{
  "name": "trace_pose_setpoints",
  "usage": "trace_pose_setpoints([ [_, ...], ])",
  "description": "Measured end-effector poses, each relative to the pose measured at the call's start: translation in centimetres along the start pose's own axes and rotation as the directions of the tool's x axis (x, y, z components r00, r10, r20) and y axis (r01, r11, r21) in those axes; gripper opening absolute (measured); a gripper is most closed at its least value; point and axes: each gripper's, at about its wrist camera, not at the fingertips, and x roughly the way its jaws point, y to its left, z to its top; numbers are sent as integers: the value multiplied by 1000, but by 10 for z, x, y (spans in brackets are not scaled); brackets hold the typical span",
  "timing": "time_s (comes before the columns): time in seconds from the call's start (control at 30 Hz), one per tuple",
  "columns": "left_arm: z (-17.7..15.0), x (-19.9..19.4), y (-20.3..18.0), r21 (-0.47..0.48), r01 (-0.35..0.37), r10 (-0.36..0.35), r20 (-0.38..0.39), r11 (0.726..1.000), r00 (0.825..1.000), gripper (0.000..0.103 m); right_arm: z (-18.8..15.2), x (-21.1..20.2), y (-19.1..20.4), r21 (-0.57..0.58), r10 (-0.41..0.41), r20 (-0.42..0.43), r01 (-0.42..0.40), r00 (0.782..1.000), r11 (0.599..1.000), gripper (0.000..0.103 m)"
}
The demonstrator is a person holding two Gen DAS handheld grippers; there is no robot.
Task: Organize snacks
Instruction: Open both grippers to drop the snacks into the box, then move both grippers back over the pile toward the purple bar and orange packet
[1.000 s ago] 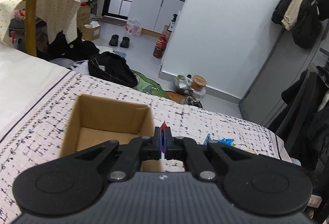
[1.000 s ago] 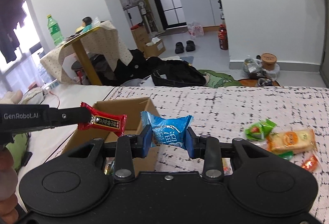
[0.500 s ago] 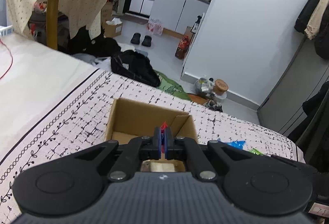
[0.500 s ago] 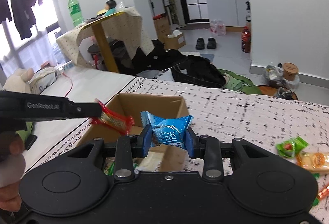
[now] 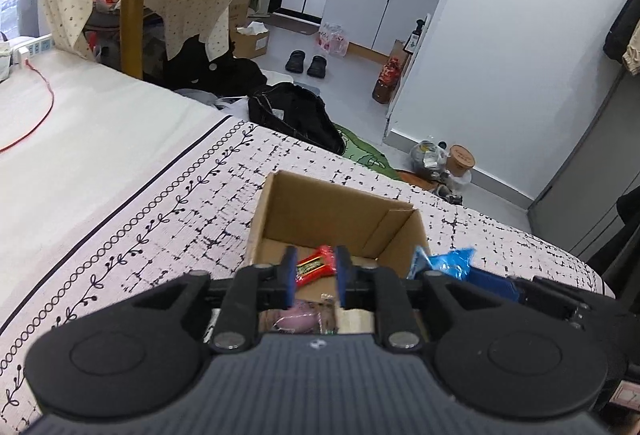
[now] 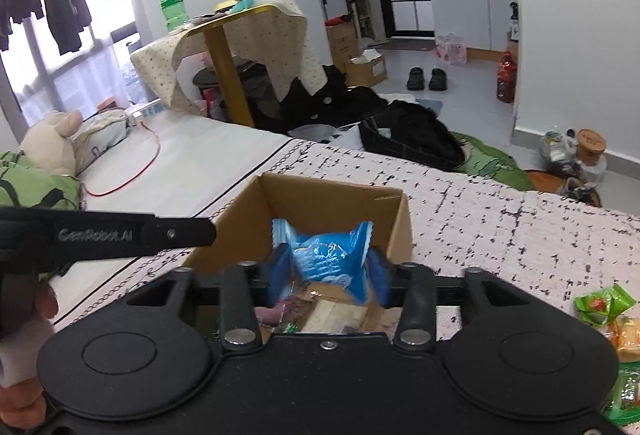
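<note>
Above the open cardboard box [image 5: 332,223], both downward-tilted grippers release together: the left gripper [image 5: 316,271], jaws opening, has a red candy bar [image 5: 314,265] loose between them, lying crosswise, while the right gripper [image 6: 328,273], jaws also opening, lets a blue snack packet [image 6: 326,255] hang upright.

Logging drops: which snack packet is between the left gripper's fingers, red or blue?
The red packet, between the opening left gripper. The blue crinkly packet sits in the opening right gripper.
</note>
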Motion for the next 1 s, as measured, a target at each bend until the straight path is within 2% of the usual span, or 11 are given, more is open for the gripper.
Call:
trace_pose_setpoints([
  [0.13,-4,1,1,-5,-13,13,-14,1000,1000,46,-3,-8,-5,5,-20,4,20,1000,1000,53],
  [0.3,-8,1,-3,-5,-22,22,-37,1000,999,56,-9,-21,-19,36,-56,13,55,998,998,63],
  [0.47,-15,1,-16,9,-33,33,-41,999,999,70,-16,-36,-36,77,-102,16,100,995,992,65],
  [0.53,-18,1,-22,17,-32,33,-45,999,998,73,-20,-41,-42,87,-119,19,117,993,989,69],
  [0.6,-21,1,-28,29,-32,33,-44,999,998,77,-24,-46,-47,99,-129,23,126,991,987,81],
  [0.73,-27,-2,-40,52,-42,44,-23,998,999,94,-32,-55,-55,115,-137,31,132,990,985,86],
  [0.9,-30,-3,-52,66,-38,39,-13,997,999,103,-41,-68,-68,151,-130,44,122,990,981,98],
  [1.0,-33,-6,-60,81,-38,38,-1,996,999,103,-47,-76,-76,174,-125,52,114,991,978,102],
])
